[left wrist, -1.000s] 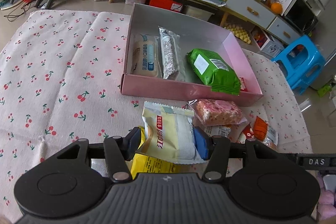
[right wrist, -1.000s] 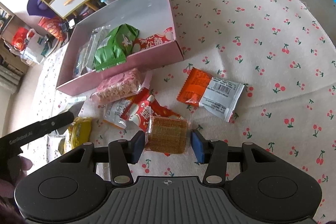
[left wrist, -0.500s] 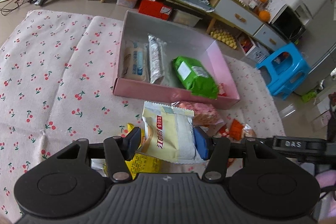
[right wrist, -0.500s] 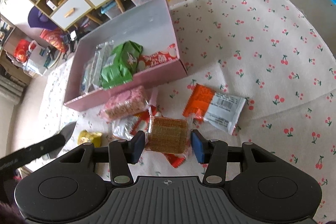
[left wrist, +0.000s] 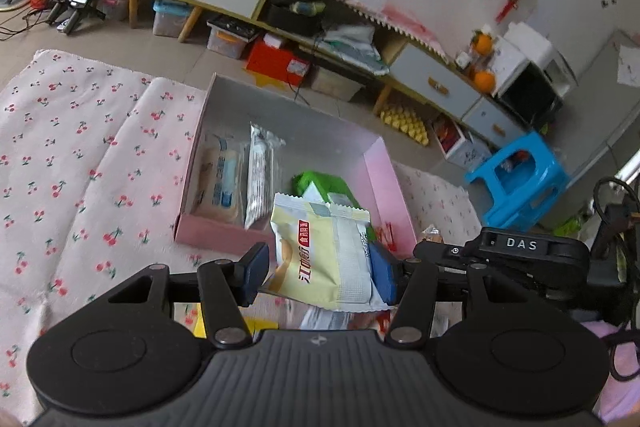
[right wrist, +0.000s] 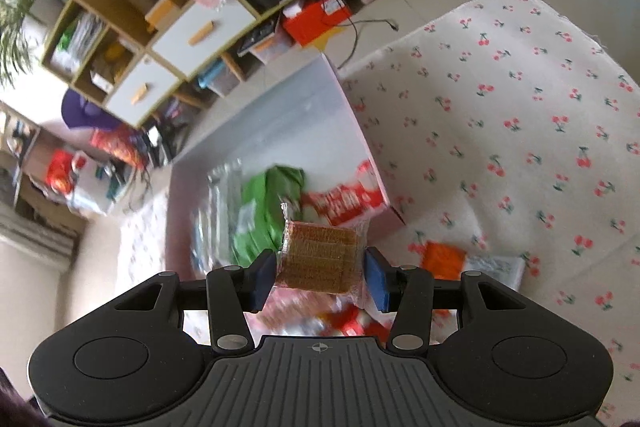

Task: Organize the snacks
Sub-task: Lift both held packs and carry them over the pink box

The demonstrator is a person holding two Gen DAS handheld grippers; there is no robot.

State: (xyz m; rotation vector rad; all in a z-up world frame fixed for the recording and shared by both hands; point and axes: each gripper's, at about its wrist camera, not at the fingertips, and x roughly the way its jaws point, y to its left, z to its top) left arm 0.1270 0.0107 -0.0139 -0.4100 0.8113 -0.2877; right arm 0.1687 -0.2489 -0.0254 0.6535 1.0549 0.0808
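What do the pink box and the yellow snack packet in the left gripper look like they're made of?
Pink box: probably cardboard, going by its thin, flat, straight-edged walls; matte pink outside, pale grey inside.

Yellow snack packet: apparently plastic film, glossy and printed, with a crimped, zigzag-cut top seal, and it creases softly where the left gripper pinches it.

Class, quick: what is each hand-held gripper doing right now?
Left hand-held gripper: closed on the yellow snack packet.
Right hand-held gripper: closed on the brown cracker packet.

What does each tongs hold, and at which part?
Left tongs: pale yellow plastic snack packet, by its side edges. Right tongs: clear-wrapped brown square wafer, by its sides.
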